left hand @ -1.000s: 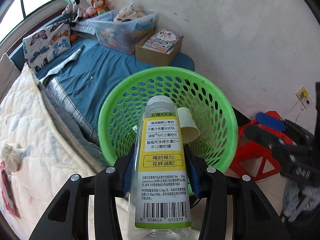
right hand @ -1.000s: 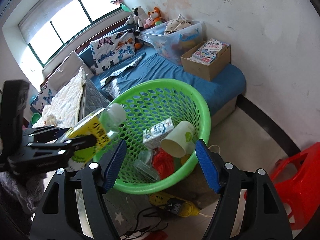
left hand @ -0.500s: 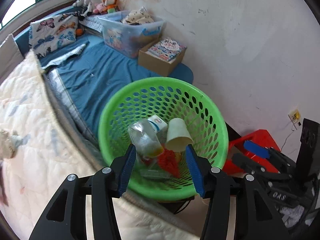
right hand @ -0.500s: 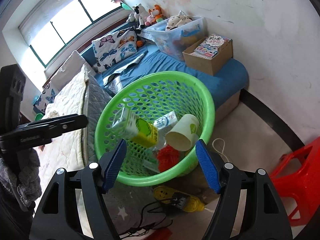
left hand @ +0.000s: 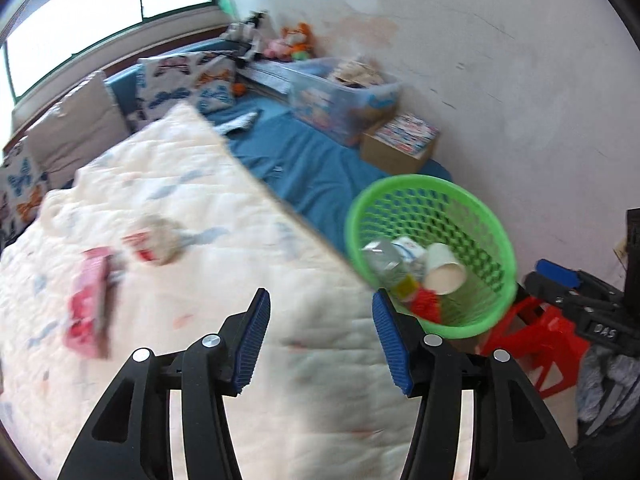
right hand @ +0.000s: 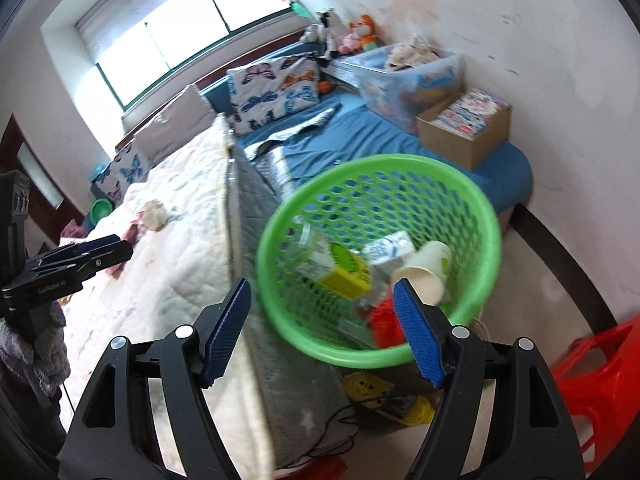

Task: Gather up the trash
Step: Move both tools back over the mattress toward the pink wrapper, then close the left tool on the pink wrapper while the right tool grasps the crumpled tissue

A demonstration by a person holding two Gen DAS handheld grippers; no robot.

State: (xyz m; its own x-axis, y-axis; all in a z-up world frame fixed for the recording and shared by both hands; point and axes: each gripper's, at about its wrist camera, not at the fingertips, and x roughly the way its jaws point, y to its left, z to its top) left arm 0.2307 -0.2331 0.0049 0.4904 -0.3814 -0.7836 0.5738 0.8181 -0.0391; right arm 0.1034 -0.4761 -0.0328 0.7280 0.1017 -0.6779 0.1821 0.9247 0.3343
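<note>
A green perforated basket (left hand: 492, 220) (right hand: 476, 208) stands beside the bed. In it lie a clear bottle with a yellow label (right hand: 340, 268) (left hand: 384, 260), a small carton (right hand: 390, 246), a paper cup (right hand: 426, 270) (left hand: 442, 268) and a red scrap (right hand: 382, 320). My left gripper (left hand: 318, 336) is open and empty over the white quilt (left hand: 180, 280). A red wrapper (left hand: 90, 312) and a crumpled white-and-red piece (left hand: 156, 236) lie on the quilt, blurred. My right gripper (right hand: 322, 330) is open and empty, just in front of the basket.
A red plastic stool (left hand: 536, 344) (right hand: 596, 380) stands right of the basket. A yellow power strip (right hand: 384, 396) with cable lies on the floor under it. A blue mattress (right hand: 360, 136) holds a cardboard box (right hand: 468, 124), a clear bin (right hand: 404, 72) and butterfly pillows.
The left gripper opened and dropped the bottle into the basket, then drew back and swung left over the quilt. The right gripper shifted slightly left.
</note>
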